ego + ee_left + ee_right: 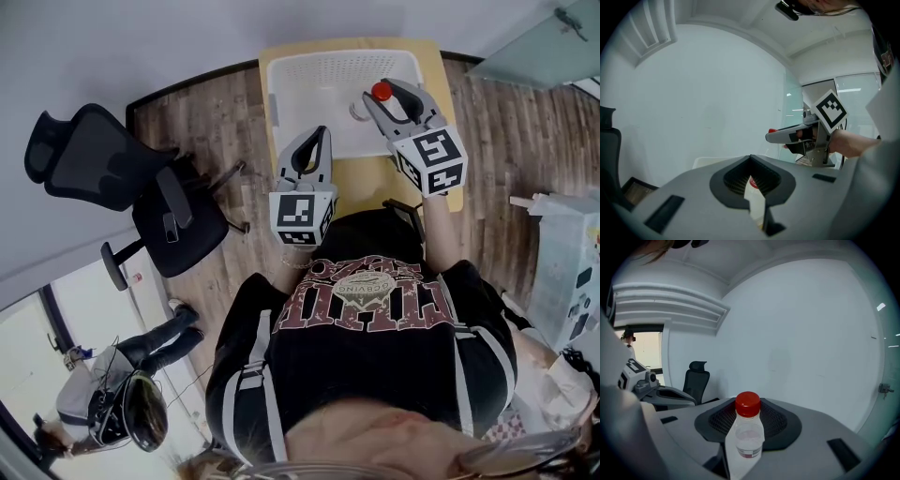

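My right gripper (384, 96) is shut on a small clear bottle with a red cap (381, 91), held over the white basket (309, 80). In the right gripper view the bottle (749, 430) stands upright between the jaws, and a little liquid shows above its label. My left gripper (321, 133) hangs at the basket's near edge, jaws closed tip to tip with nothing in them. Its own view shows only a thin slit between the fingers (717, 197). The right gripper (794, 136) shows ahead to the right, raised higher.
The basket sits on a small yellow table (375, 183) against a white wall. A black office chair (122, 178) stands to the left on the wooden floor. Another person (122, 375) is at the lower left. White equipment (572, 272) stands to the right.
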